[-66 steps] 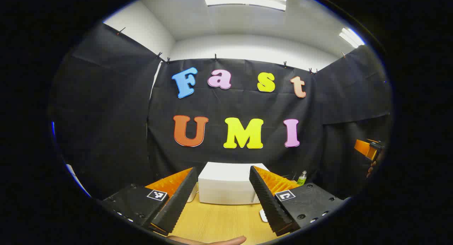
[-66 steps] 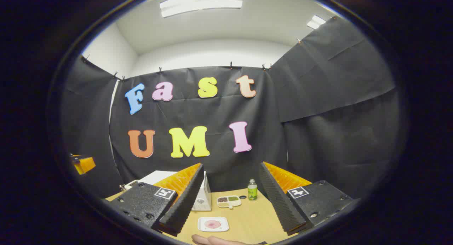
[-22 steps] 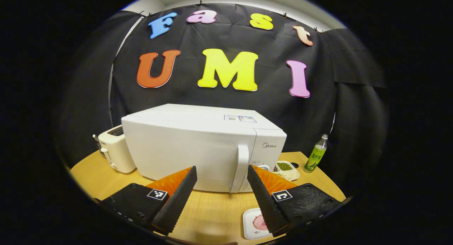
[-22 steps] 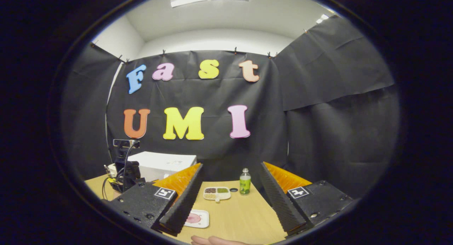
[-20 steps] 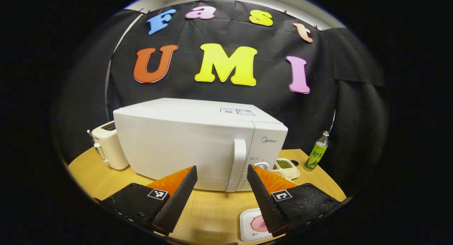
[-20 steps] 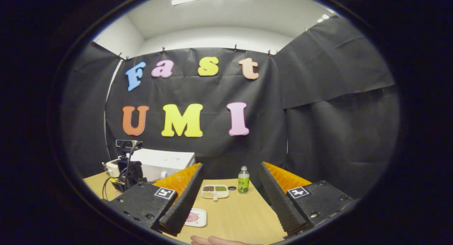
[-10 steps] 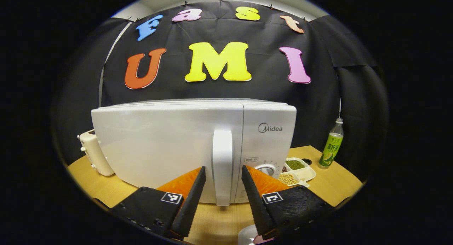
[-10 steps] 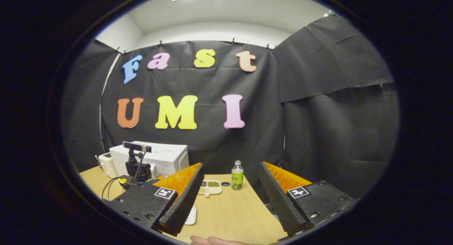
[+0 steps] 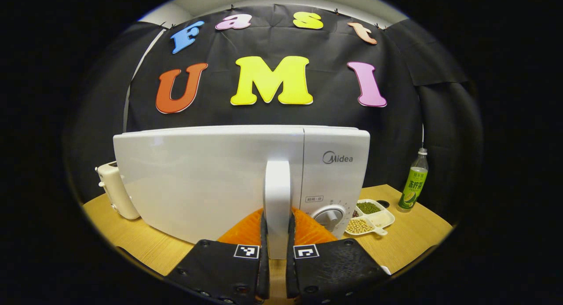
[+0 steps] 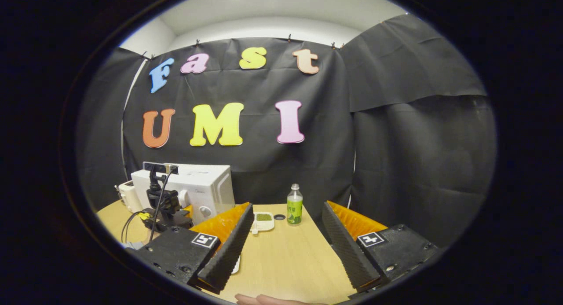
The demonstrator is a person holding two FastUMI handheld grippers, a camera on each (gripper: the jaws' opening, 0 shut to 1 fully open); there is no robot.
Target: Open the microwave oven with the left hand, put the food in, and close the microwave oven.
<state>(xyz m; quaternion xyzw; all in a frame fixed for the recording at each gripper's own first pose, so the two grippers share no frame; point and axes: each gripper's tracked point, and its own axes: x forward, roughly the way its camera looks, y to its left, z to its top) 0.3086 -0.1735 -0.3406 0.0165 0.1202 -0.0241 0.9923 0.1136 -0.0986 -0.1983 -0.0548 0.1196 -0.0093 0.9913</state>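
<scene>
A white microwave (image 9: 198, 177) stands on the wooden table (image 9: 413, 239) with its door closed. My left gripper (image 9: 276, 245) is shut on the door's vertical white handle (image 9: 277, 195), one finger pressing each side. In the right gripper view the microwave (image 10: 206, 188) sits at the far left, with the left gripper's camera mount and cables (image 10: 162, 199) in front of it. My right gripper (image 10: 281, 245) hovers open over the table with nothing between its fingers. A sliver of the white food plate (image 10: 237, 264) peeks out beside its left finger.
A cream toaster (image 9: 112, 190) stands left of the microwave. To its right are a divided dish of beans (image 9: 369, 214) and a green bottle (image 9: 413, 186). The microwave's dial (image 9: 329, 214) is beside the handle. A fingertip (image 10: 264, 299) shows at the bottom edge.
My left gripper came down to the microwave, moved in on the handle and closed its fingers on it. The right gripper stayed open and tilted slightly downward.
</scene>
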